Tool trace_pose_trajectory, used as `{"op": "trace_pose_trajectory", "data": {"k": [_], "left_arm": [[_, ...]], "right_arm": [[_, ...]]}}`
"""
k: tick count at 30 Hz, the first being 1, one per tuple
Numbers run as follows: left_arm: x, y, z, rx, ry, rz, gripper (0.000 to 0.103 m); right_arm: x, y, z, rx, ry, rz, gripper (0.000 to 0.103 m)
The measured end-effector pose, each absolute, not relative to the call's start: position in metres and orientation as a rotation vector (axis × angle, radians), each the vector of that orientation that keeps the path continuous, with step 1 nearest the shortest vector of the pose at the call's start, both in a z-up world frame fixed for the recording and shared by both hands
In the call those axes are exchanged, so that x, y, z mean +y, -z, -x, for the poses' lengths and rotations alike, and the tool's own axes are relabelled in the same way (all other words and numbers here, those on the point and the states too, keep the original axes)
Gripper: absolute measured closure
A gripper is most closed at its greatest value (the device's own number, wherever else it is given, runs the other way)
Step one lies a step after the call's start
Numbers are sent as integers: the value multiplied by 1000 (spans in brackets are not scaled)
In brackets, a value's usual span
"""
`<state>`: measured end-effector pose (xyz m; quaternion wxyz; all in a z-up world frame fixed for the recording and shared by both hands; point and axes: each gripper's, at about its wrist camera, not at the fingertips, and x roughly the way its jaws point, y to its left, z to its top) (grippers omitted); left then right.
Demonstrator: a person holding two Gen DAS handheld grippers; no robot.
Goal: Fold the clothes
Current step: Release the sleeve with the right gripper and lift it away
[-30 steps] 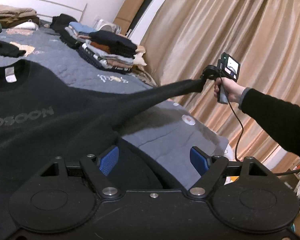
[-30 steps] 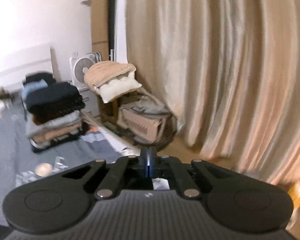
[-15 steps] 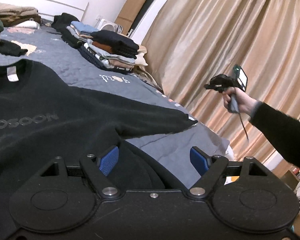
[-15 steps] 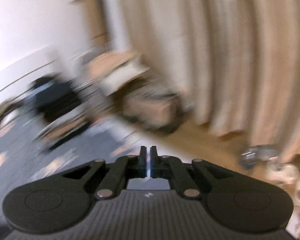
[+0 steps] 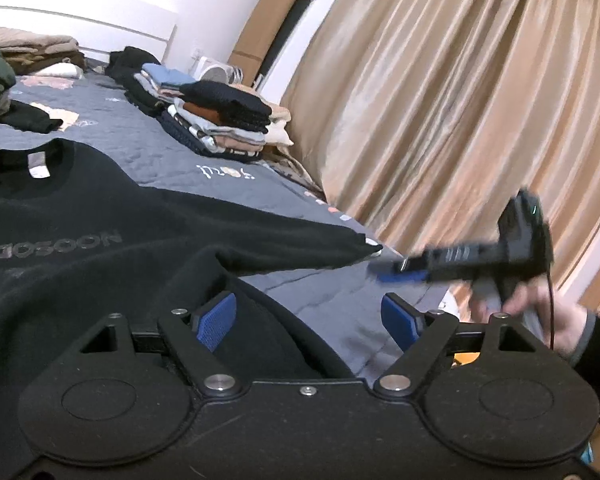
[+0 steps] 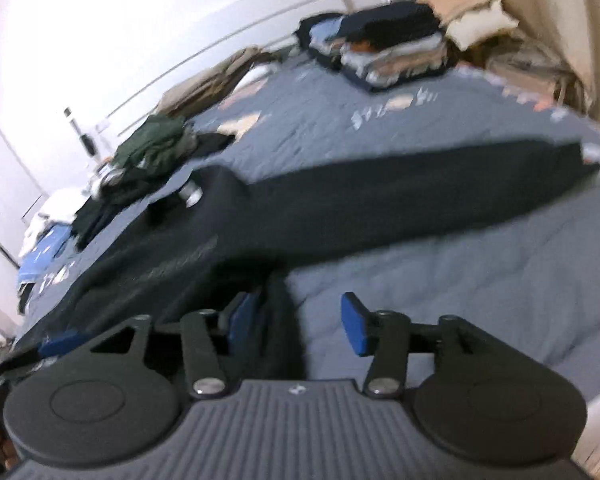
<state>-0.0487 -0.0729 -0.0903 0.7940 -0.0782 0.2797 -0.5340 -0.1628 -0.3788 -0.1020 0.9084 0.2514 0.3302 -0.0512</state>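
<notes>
opening right tool (image 6: 296, 320) over sweatshirt (image 5: 100, 232) hem; left tool (image 5: 308, 320) apart, empty.

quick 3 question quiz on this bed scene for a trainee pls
1. True or false: the black sweatshirt lies with its sleeve stretched out flat on the grey quilt.
2. What sits between the left gripper pads? A) sweatshirt fabric, unpressed B) a folded towel C) nothing
3. Fill in: the stack of folded clothes sits near the ___ edge of the bed.

Key: 1 true; 2 A; 3 curtain-side. The curtain hangs just beyond the stack.
</notes>
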Motion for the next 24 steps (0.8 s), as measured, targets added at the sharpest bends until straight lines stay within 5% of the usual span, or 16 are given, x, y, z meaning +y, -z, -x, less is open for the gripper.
{"op": "trace_pose_trajectory", "data": {"k": [6, 14, 15, 16, 17, 24], "left_arm": [[-44, 94, 79, 593, 1108, 214, 22], [-42, 91, 85, 570, 1073, 224, 21], [-42, 91, 84, 569, 1071, 225, 21], [-42, 92, 84, 567, 1068, 226, 21], [-41, 92, 84, 565, 1064, 224, 21], [-29, 92, 80, 548, 1035, 227, 21]], "right_arm": [[-321, 138, 171, 857, 126, -376, 48], [-310, 175, 178, 852, 142, -421, 46], [-313, 178, 179, 843, 127, -480, 57], [-315, 180, 180, 838, 101, -536, 83], [-315, 179, 180, 835, 83, -572, 89], [-347, 116, 225, 686, 32, -823, 99]]}}
